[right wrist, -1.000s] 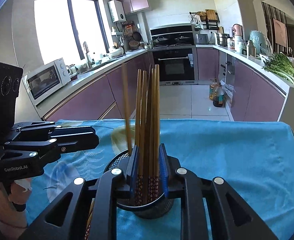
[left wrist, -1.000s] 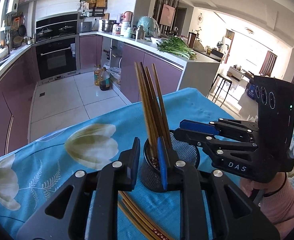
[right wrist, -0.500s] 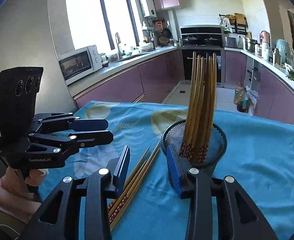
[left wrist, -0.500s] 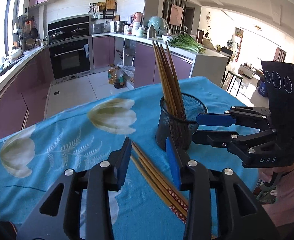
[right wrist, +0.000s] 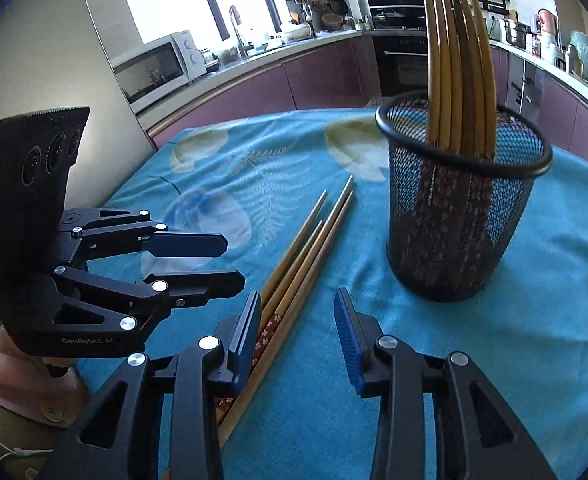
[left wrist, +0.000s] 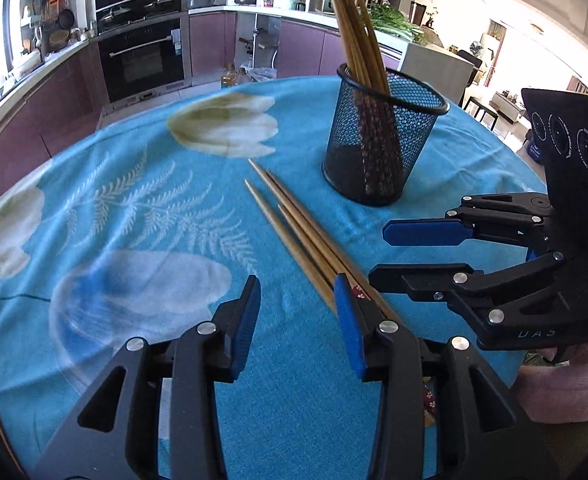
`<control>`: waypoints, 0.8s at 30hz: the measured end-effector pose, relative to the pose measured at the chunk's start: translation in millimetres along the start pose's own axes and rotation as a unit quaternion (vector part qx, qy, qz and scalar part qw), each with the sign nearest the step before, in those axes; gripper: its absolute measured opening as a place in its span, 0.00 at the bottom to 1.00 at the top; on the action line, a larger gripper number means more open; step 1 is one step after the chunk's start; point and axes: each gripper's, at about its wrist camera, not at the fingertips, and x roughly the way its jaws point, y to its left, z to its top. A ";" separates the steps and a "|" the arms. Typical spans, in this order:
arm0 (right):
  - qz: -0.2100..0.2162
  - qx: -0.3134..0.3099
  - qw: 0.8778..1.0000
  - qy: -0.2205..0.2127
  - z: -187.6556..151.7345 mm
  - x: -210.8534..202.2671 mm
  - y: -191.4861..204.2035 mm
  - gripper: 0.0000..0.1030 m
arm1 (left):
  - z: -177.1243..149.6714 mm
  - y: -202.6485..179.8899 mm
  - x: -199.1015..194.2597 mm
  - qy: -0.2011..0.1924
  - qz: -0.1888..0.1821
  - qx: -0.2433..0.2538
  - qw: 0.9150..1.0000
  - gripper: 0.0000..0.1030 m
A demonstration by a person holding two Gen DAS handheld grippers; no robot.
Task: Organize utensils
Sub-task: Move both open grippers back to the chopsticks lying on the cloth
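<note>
Both tongs stand spread and hold nothing: the left gripper (left wrist: 297, 320) and right gripper (right wrist: 298, 322) hover above the loose chopsticks (left wrist: 306, 240) lying bundled on the blue tablecloth (left wrist: 134, 208). The mesh holder (right wrist: 460, 216), packed with upright chopsticks (right wrist: 456, 64), stands just beyond the bundle, near the table's far edge.

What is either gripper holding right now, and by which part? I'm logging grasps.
Nothing. The left gripper and right gripper both have open, empty jaws above the loose chopsticks.
</note>
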 end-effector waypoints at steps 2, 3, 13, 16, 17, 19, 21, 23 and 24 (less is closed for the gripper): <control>-0.003 -0.002 1.000 0.006 -2.6 3.0 0.9 0.35 | -1.4 0.1 2.2 0.004 -0.001 -0.003 1.000 0.37; -0.004 -0.002 1.000 0.007 -3.9 3.7 0.6 0.35 | -2.2 0.1 3.0 0.005 0.000 -0.004 1.000 0.37; -0.018 -0.008 1.000 0.013 -8.7 8.3 -1.7 0.32 | -3.6 0.4 8.0 0.011 -0.006 -0.010 1.000 0.37; -0.019 -0.007 1.000 0.014 -9.0 7.7 -2.4 0.32 | -2.8 0.3 9.6 0.012 -0.006 -0.012 1.000 0.37; -0.020 -0.007 1.000 0.014 -9.3 7.0 -2.7 0.31 | -2.9 0.1 10.0 0.012 -0.006 -0.012 1.000 0.38; -0.023 -0.006 1.000 0.015 -9.5 6.0 -3.6 0.30 | -2.2 0.0 11.7 0.014 -0.007 -0.013 1.000 0.39; -0.024 -0.004 1.000 0.016 -9.7 5.3 -4.8 0.29 | -1.7 -0.3 13.3 0.015 -0.008 -0.015 1.000 0.40; -0.025 -0.003 1.000 0.016 -9.3 4.3 -4.7 0.29 | -0.4 -1.8 15.4 0.016 -0.008 -0.014 1.000 0.40; -0.026 -0.002 1.000 0.016 -9.2 3.9 -4.9 0.29 | 0.4 -2.6 17.2 0.018 -0.007 -0.013 1.000 0.40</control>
